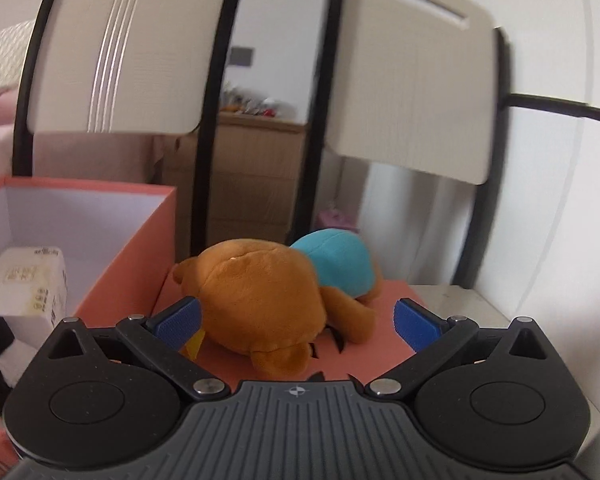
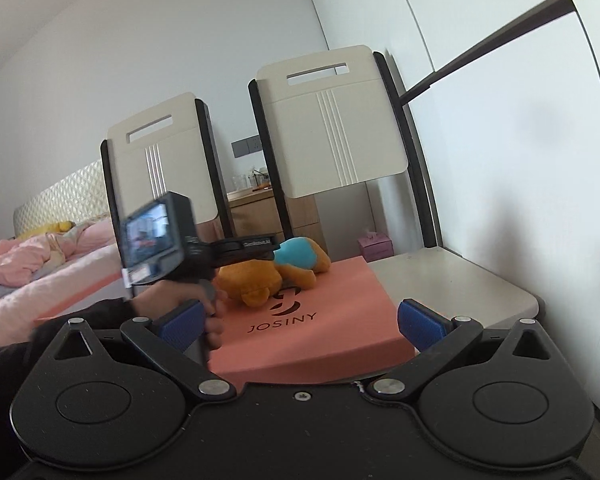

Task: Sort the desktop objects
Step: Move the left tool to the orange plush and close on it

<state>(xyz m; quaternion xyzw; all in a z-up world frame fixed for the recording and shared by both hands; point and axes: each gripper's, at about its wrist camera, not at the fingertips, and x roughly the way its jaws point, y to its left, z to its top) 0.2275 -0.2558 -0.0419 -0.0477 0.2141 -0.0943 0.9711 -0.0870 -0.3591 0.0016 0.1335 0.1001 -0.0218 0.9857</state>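
Observation:
A brown plush bear point(image 1: 260, 300) with a teal back point(image 1: 336, 264) lies face down on a coral-pink box lid point(image 1: 384, 324). My left gripper point(image 1: 298, 320) is open, its blue pads either side of the bear's head and arm; the left pad sits close to the head. In the right wrist view the same bear point(image 2: 256, 276) rests at the far end of the lid point(image 2: 320, 320), which is printed "JOSINY". A hand point(image 2: 180, 300) holds the left gripper point(image 2: 244, 246) just over the bear. My right gripper point(image 2: 300, 320) is open and empty above the lid's near edge.
An open coral-pink box point(image 1: 132, 256) stands left of the lid, holding a white tissue pack point(image 1: 28, 284) and a black-and-white plush point(image 1: 0, 348). The lid lies on a white chair seat point(image 2: 452, 280); two chair backs point(image 2: 332, 120) rise behind. A bed point(image 2: 40, 256) lies far left.

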